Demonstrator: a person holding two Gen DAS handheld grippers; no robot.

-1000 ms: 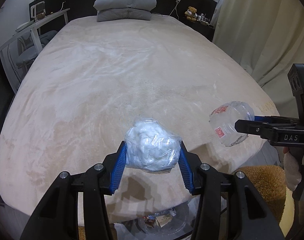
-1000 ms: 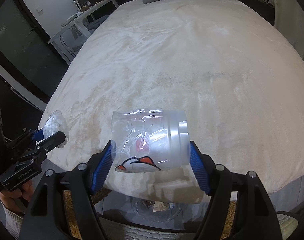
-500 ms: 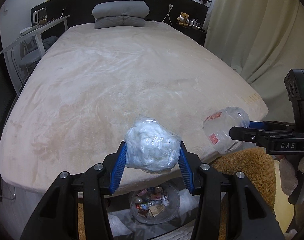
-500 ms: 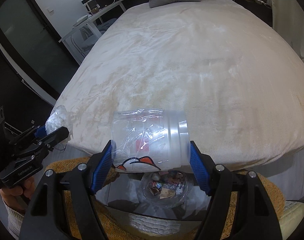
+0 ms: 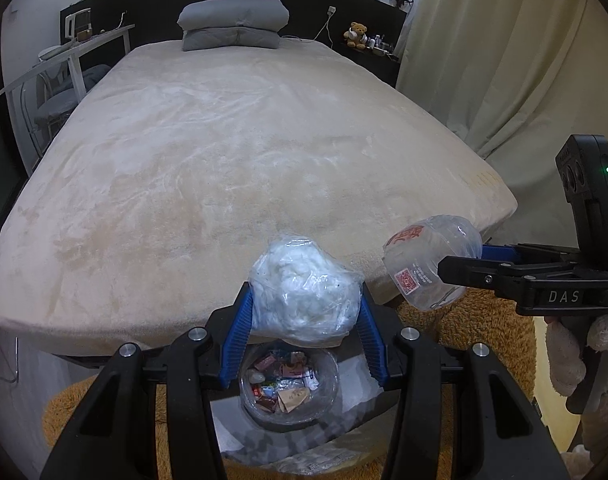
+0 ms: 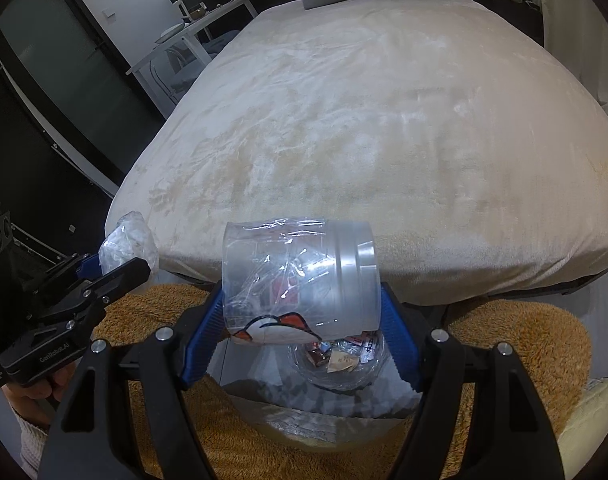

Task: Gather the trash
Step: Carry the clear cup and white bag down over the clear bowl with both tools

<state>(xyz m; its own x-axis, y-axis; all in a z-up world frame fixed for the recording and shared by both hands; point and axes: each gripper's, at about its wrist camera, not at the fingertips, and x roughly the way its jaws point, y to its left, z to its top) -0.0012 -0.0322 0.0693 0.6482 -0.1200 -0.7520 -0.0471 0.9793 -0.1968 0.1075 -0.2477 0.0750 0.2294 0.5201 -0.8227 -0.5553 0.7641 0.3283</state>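
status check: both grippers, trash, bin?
Left gripper shut on white plastic wad. Right gripper shut on clear bottle. Both above trash bin at the bed's foot. Nothing in the way.

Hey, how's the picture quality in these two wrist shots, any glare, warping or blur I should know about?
Left wrist view: strong fisheye bending with dark corners; the bed bulges, and the bag is sharp with small plastic highlights. Right wrist view: same warping; glare streaks on the jar partly hide its contents, and the bin below is dim but readable.
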